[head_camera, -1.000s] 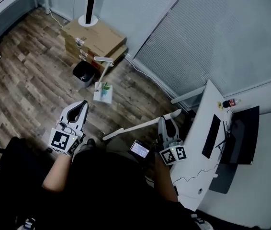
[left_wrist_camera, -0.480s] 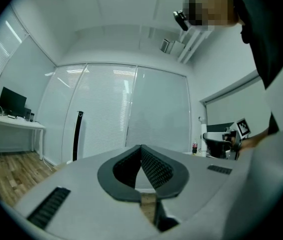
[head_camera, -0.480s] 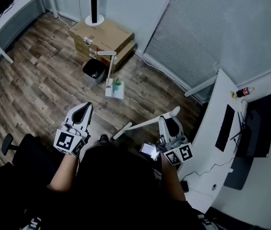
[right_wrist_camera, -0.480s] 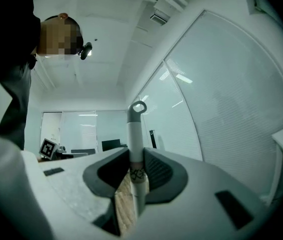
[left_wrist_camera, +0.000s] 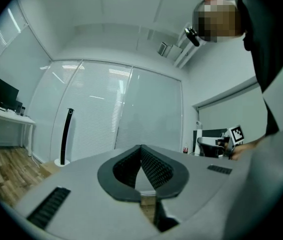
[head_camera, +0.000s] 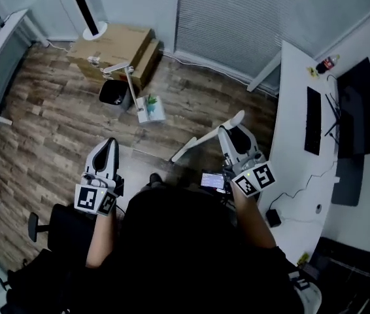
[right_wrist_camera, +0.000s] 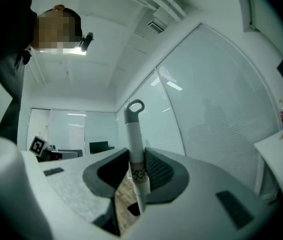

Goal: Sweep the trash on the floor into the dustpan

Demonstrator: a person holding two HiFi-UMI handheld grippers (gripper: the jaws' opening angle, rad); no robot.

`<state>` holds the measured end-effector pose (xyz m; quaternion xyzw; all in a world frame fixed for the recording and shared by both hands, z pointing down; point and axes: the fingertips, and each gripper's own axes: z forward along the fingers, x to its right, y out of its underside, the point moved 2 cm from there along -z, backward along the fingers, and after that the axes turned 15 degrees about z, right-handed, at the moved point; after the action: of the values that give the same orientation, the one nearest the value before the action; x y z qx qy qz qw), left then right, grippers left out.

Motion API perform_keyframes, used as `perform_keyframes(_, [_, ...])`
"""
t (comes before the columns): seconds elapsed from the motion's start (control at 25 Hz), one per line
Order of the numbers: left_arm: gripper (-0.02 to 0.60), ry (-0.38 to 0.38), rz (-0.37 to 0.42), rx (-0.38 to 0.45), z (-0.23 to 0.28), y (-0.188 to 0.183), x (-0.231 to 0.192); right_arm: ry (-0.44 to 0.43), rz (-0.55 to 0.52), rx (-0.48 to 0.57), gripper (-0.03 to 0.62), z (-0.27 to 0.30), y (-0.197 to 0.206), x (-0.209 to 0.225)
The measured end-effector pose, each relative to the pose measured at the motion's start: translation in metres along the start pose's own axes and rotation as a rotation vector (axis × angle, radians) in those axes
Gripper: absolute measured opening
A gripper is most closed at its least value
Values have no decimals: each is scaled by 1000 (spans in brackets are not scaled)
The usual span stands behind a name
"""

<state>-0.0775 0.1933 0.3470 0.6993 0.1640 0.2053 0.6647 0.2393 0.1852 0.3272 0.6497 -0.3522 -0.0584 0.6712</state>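
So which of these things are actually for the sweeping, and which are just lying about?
For the job: broom handle, clamped in the right gripper; upright dustpan on the floor.
Just lying about: black bin, cardboard boxes, desk, monitor, bottle.

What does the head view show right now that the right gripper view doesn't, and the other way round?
Only the head view shows the floor work area: the dustpan standing near the black bin and the cardboard boxes. Only the right gripper view shows the jaws clamped on the white handle, with the grey hanging loop at its end. Both show the right gripper holding that handle, and the bottle on the desk.
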Motion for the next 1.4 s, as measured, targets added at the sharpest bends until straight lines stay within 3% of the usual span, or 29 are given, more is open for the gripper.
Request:
perform_keyframes(0.16, [-5,51,-40,23,11,-10,21,46,-15,28,97,-18,-10,19])
perform_keyframes(0.44, [-5,80,50,-15,21,-6,30,148,-36,46,97,-35,-9,53])
perform_keyframes(0.6, [-5,50,89,-38,26,-6,35,159,-47,36,97,-44,-6,57])
perform_keyframes(0.8, [-5,4,82,-39,32,-4,36,173,-43,37,97,-54,-6,67])
perform_keyframes(1.04, [-5,71,46,-33,44,-1,54,161,-40,33,94,-59,-6,73])
perform_keyframes(1.28, [-5,98,47,-78,51,10,74,151,-20,29,94,-68,0,81])
perform_keyframes(1.4, [-5,105,23,-56,57,5,82,153,-1,29,94,-73,5,88])
